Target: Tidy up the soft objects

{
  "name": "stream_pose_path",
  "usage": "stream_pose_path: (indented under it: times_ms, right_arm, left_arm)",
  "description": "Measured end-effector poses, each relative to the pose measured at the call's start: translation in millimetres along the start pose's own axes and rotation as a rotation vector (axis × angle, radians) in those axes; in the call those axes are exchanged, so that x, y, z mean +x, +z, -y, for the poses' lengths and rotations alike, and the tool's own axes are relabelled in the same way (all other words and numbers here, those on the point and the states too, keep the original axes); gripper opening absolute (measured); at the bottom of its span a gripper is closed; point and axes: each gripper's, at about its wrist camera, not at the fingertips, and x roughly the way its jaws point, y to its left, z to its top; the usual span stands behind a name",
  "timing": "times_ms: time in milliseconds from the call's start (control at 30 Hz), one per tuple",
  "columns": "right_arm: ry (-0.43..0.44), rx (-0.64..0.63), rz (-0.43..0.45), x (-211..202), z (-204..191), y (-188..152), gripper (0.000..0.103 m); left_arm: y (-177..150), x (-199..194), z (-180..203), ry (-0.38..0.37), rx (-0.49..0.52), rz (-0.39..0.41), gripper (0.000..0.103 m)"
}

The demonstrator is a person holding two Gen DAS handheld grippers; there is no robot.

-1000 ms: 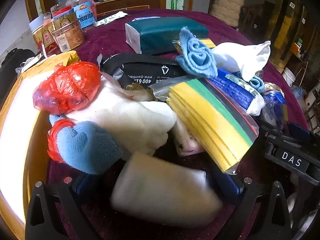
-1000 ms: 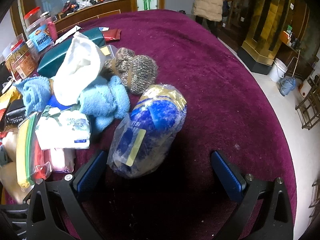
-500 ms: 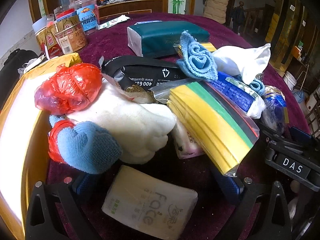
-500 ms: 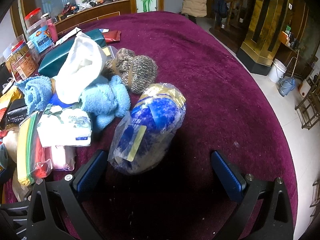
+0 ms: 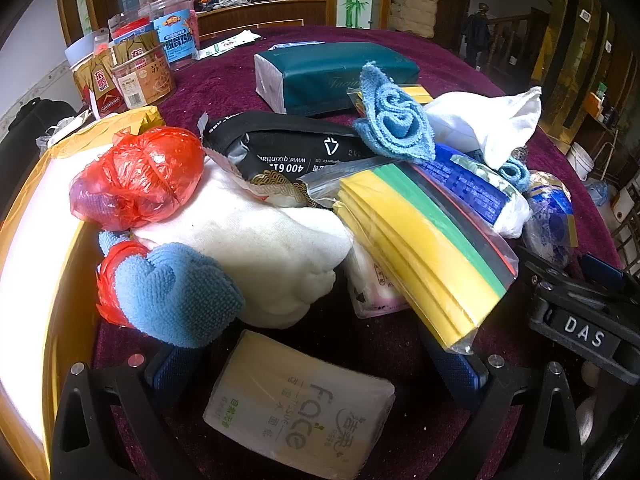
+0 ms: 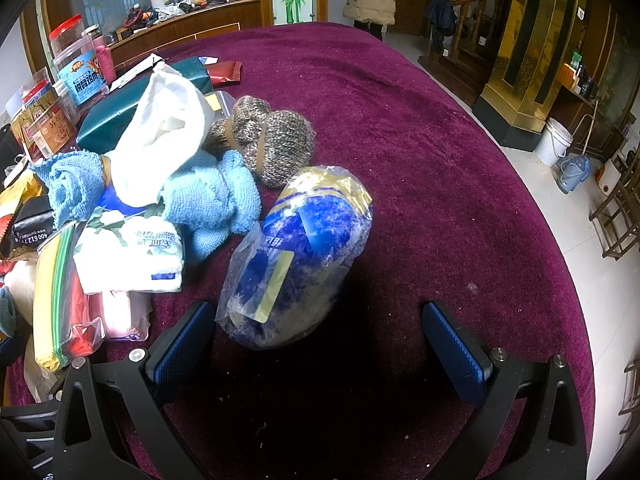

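**Both tongs spread wide over the pile of soft things**

The left tongs [image 5: 316,364] sit low at the bottom of the frame, jaws apart, a pale tissue pack [image 5: 300,406] lying loose between them on the maroon table [image 6: 420,160]. The right tongs [image 6: 320,340] also gape, holding nothing; the blue-and-gold plastic bag [image 6: 300,256] lies just ahead at frame centre. The heap of cloths [image 5: 256,236] fills the middle.
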Motion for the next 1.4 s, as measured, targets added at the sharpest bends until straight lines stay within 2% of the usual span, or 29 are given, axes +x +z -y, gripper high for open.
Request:
stream_pose_path:
  times_ms: [67,167,267,333,400,500,533,600,633,667,733,767,833,867,967,1067,1233,1300,1367,1400]
  right_arm:
    - [0.0,-0.004,-0.002,0.0,-0.2,0.4,0.103]
    - [0.006,-0.025,-0.012,-0.7,-1.3,1.1,0.103]
    - [-0.029,-0.064,0.003,-10.6,-4.1,-3.0,0.103]
    - [-0.053,-0.088,0.047,-26.8,-6.1,-7.3,0.103]
    - [-0.063,-0.093,0.098,-49.9,-3.8,-10.2,0.103]
    - [-0.073,-0.084,0.244,-101.8,1.8,-9.5,0.103]
    - [-0.074,-0.067,0.354,-129.7,5.4,-10.1,0.103]
    - [-0.035,-0.048,0.517,-165.1,11.5,-14.0,0.103]
    - [0.026,-0.045,0.574,-176.2,15.3,-15.7,0.103]
    - [0.103,-0.043,0.557,-175.5,19.1,-13.2,0.103]
    - [0.145,-0.058,0.373,-148.5,17.5,1.2,0.095]
    - [0.117,-0.05,0.317,-131.3,17.9,4.0,0.09]
    - [0.049,-0.034,0.32,-115.3,18.7,5.5,0.09]
    - [0.042,-0.014,0.332,-110.1,21.4,7.4,0.09]
    - [0.077,0.068,0.369,-95.4,42.2,16.2,0.09]
    - [0.085,0.14,0.334,-69.9,49.6,26.2,0.09]
    - [0.099,0.206,0.347,-41.0,65.6,16.2,0.09]
    - [0.102,0.225,0.307,-32.0,69.0,11.1,0.09]
    - [0.155,0.263,0.31,-34.1,77.6,9.3,0.09]
    - [0.15,0.265,0.316,-35.2,78.4,8.6,0.09]
  left_arm:
    - [-3.8,-9.3,-3.7,-0.03,-0.008,0.009,0.097]
    - [-7.1,-37.0,-11.0,-0.08,-0.032,0.066,0.097]
    - [-12.9,-82.3,-18.3,-0.08,0.001,0.215,0.098]
    - [-20.3,-112.1,-27.5,-0.075,0.005,0.309,0.098]
    - [-26.1,-132.1,-38.5,-0.1,-0.02,0.369,0.098]
    - [-37.3,-158.7,-54.2,-0.097,-0.062,0.478,0.098]
    - [-41.4,-167.3,-59.4,-0.083,-0.076,0.526,0.098]
    - [-47.8,-175.7,-66.8,-0.059,-0.089,0.597,0.098]
    - [-48.8,-176.2,-68.7,-0.049,-0.082,0.601,0.1]
    - [-51.2,-174.7,-71.5,-0.042,-0.078,0.582,0.1]
    - [-53.8,-172.6,-78.5,-0.052,-0.087,0.558,0.1]
    - [-56.7,-173.7,-82.6,-0.059,-0.094,0.555,0.1]
    - [-60.1,-175.2,-88.1,-0.044,-0.095,0.557,0.1]
    - [-61.8,-176.4,-90.5,-0.041,-0.094,0.557,0.1]
    - [-63.6,-173.8,-100.4,-0.01,-0.119,0.522,0.1]
    - [-65.8,-167.2,-107.0,0.003,-0.145,0.481,0.1]
    - [-64.9,-147.9,-96.5,-0.007,-0.099,0.413,0.1]
    - [-60.7,-138.4,-87.2,-0.025,-0.081,0.389,0.1]
    - [-56.0,-129.5,-79.8,-0.034,-0.063,0.364,0.1]
    - [-51.2,-126.4,-77.6,-0.03,-0.053,0.357,0.1]
